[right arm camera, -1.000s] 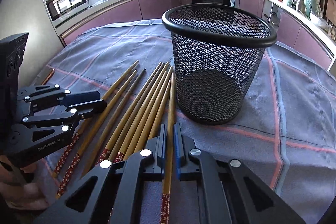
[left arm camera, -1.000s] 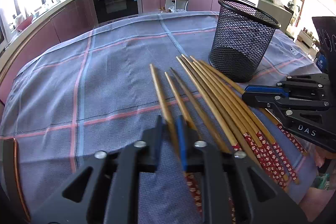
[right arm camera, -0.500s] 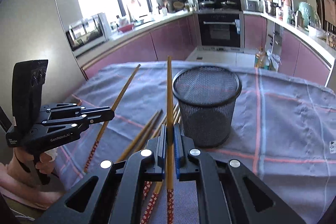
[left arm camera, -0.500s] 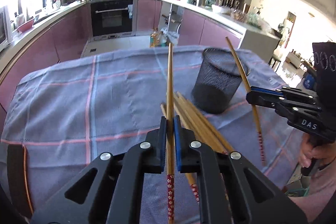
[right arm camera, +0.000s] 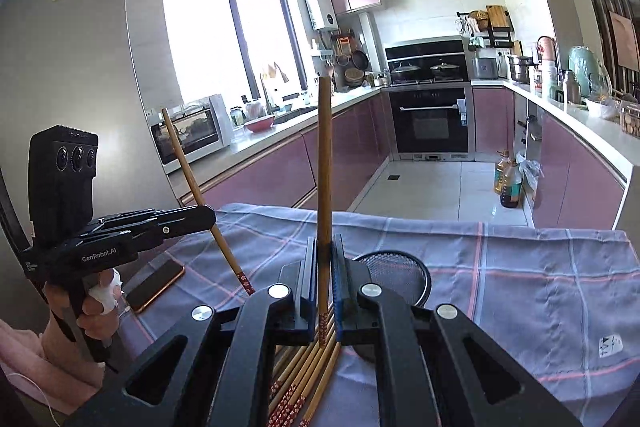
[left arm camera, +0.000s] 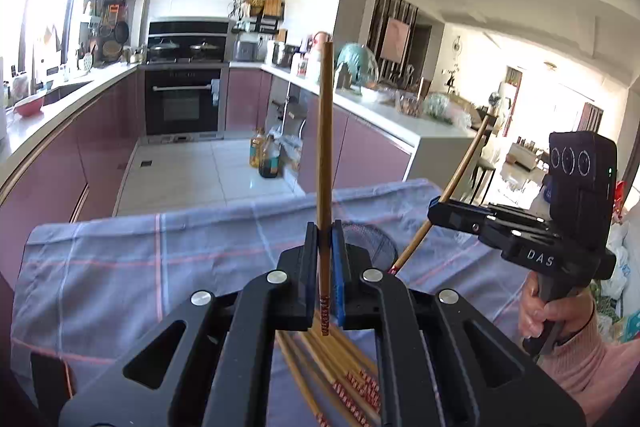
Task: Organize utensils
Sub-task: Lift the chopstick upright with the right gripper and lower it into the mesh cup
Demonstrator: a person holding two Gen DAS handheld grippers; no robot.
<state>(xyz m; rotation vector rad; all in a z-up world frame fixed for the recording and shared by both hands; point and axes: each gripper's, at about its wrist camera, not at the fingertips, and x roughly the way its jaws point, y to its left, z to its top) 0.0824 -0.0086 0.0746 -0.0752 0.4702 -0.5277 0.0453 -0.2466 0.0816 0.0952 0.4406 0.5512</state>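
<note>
Both grippers pinch one chopstick each, upright.
Left gripper (left arm camera: pixel 324 243) and right gripper (right arm camera: pixel 325 255) block the mesh cup (right arm camera: pixel 394 273); spare chopsticks (right arm camera: pixel 304 379) lie bottom centre; phone (right arm camera: pixel 154 285) lower left.

Two chopsticks (left arm camera: pixel 325 147) (right arm camera: pixel 324 163) raised upright – rest (right arm camera: pixel 308 367) lying bundled on cloth beside mesh cup (right arm camera: pixel 394 273).

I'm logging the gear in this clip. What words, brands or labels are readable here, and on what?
"DAS": on the right hand-held gripper, side of its black body.
"GenRobot.AI": on the left hand-held gripper, side of its black body.
Stickers on the grey fridge: too small to read.
Tag on the checked tablecloth: blurred, unreadable.
</note>
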